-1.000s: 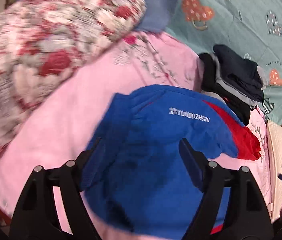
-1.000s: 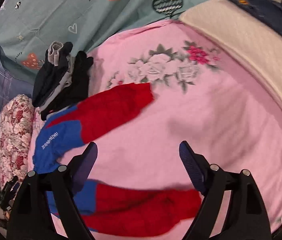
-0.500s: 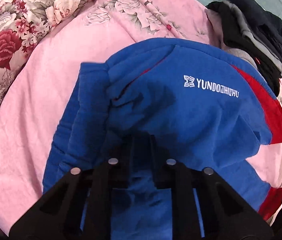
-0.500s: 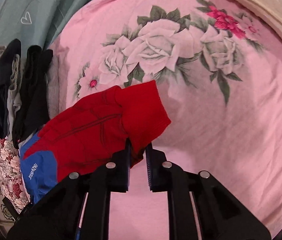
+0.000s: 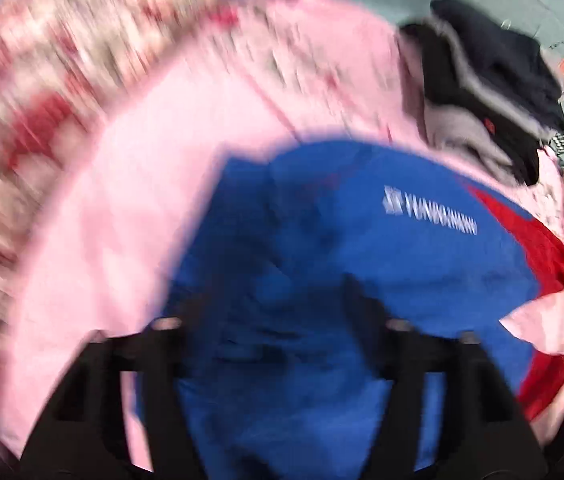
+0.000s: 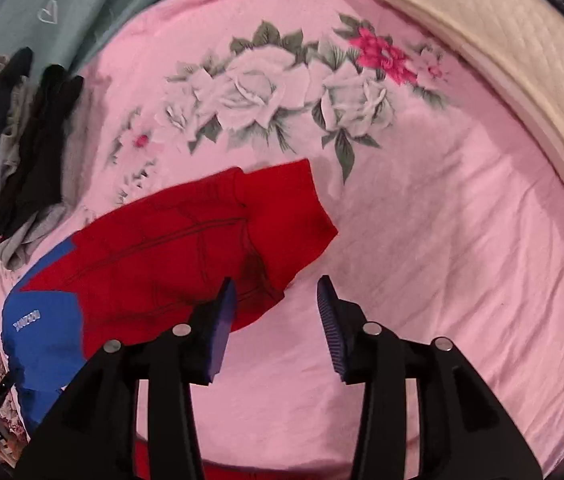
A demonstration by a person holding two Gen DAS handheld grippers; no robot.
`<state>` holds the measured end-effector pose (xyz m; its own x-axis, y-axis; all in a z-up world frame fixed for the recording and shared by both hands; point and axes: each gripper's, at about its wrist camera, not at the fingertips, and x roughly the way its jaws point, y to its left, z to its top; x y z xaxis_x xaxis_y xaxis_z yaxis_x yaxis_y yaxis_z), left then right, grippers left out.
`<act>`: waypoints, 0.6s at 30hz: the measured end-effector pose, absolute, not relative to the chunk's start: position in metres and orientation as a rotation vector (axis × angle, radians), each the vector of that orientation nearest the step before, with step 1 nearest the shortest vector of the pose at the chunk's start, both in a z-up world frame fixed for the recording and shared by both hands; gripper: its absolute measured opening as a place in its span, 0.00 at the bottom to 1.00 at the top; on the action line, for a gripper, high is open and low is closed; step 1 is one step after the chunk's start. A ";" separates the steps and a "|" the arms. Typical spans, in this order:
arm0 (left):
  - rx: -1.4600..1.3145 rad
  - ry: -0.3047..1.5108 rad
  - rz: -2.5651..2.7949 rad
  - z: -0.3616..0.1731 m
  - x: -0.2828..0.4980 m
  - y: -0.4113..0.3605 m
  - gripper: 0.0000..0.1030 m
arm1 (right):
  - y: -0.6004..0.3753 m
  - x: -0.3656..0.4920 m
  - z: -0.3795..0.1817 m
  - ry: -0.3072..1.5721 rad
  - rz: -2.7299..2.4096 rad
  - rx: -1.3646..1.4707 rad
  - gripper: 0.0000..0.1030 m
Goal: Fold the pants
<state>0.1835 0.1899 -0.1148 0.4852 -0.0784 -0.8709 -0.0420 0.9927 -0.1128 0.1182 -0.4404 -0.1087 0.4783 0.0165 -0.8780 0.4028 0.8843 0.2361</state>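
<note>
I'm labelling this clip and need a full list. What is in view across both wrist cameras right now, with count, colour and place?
blue-and-red fleece pants with white lettering: one, lying on the sheet, red leg end nearest the right tool.
pink floral bed sheet: one, under the pants.
pile of dark and grey folded clothes: one, black, navy, grey, beyond the pants.
teal heart-print cover: one, far edge.
red-and-white floral quilt: one, blurred, beside the sheet.
cream quilted pad: one, along the sheet's edge.
left tool: black, open, over the blue part.
right tool: black, blue pads, open.
</note>
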 end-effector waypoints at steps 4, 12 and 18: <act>0.014 1.002 -0.041 -0.079 0.215 0.198 0.84 | -0.418 0.064 -0.072 0.946 -0.143 0.460 0.57; 0.014 1.136 -0.343 -0.126 0.315 0.200 0.83 | -0.387 -0.019 -0.059 0.912 -0.151 0.456 0.61; 0.059 1.152 -0.446 -0.168 0.330 0.186 0.80 | -0.367 -0.010 -0.042 0.929 -0.199 0.365 0.61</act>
<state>0.3298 0.1860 -0.1685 0.3298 -0.3105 -0.8915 0.3704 0.9112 -0.1803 -0.0099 -0.3672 -0.0424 0.5861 -0.0110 -0.8101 0.3222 0.9206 0.2206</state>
